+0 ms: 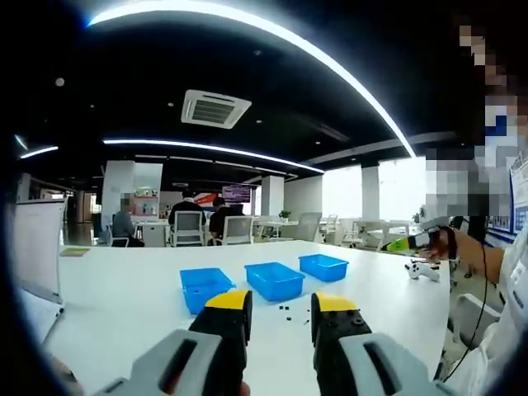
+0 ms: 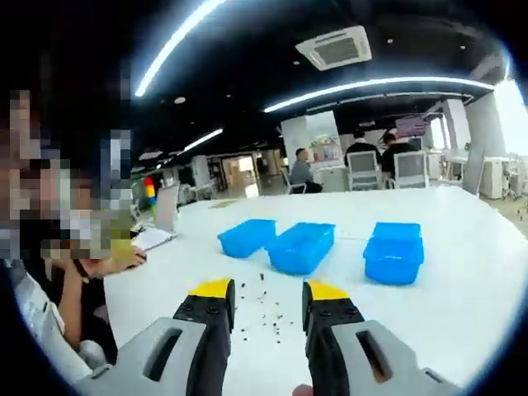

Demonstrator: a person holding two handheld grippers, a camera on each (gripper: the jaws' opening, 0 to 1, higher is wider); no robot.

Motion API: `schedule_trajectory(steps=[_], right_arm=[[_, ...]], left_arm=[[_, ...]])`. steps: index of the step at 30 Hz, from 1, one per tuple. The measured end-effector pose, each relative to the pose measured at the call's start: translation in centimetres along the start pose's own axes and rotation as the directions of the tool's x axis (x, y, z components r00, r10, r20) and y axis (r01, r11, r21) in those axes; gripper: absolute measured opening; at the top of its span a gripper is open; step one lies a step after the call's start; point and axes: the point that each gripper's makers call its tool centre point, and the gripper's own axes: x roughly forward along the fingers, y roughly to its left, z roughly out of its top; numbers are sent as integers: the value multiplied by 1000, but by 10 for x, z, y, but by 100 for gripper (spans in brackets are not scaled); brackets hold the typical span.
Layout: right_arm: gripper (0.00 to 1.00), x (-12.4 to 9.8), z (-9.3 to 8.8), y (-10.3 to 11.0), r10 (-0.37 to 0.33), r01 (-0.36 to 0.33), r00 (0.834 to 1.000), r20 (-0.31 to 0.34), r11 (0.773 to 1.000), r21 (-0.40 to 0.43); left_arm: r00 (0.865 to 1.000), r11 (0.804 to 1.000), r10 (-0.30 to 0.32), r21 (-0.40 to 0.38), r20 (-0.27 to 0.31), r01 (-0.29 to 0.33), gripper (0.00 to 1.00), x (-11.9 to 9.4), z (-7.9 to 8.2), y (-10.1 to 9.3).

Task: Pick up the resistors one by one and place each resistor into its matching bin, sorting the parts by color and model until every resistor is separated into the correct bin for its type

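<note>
Dark specks: resistors (image 2: 266,312) scattered near bins (image 2: 302,246).

Three open blue plastic bins stand in a row on the white table: the left bin (image 2: 247,236), the middle bin (image 2: 301,246) and the right bin (image 2: 395,249) set a little apart. Tiny dark resistors (image 2: 266,313) lie scattered loose on the near side of them.
</note>
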Motion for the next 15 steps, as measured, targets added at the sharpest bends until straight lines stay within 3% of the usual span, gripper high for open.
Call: schedule_trajectory(steps=[2, 4, 5, 9, 12, 14, 15], right_arm=[[33, 17, 0, 9, 18, -19, 997, -74, 1000, -24], [29, 36, -6, 20, 55, -49, 984, -170, 998, 42], [28, 49, -8, 28, 87, -72, 975, -205, 994, 76], [27, 84, -23, 43, 109, -105, 928, -355, 994, 32], [26, 109, -31, 54, 122, -126, 895, -430, 992, 19], [25, 124, -33, 58, 119, -132, 884, -452, 991, 4], [25, 131, -38, 60, 115, -134, 869, -482, 991, -5]], left_arm=[[1000, 1000, 2, 0, 3, -2, 31, -1, 1, 1], [1000, 1000, 2, -1, 6, -2, 31, -2, 2, 2], [1000, 1000, 3, -2, 8, -3, 31, -3, 2, 4], [1000, 1000, 6, -5, 17, -6, 31, -6, 5, 6], [1000, 1000, 5, -7, 24, -5, 31, -7, 6, 7], [1000, 1000, 3, -10, 27, -3, 31, -7, 6, 7], [1000, 1000, 2, -12, 29, -2, 30, -7, 7, 7]])
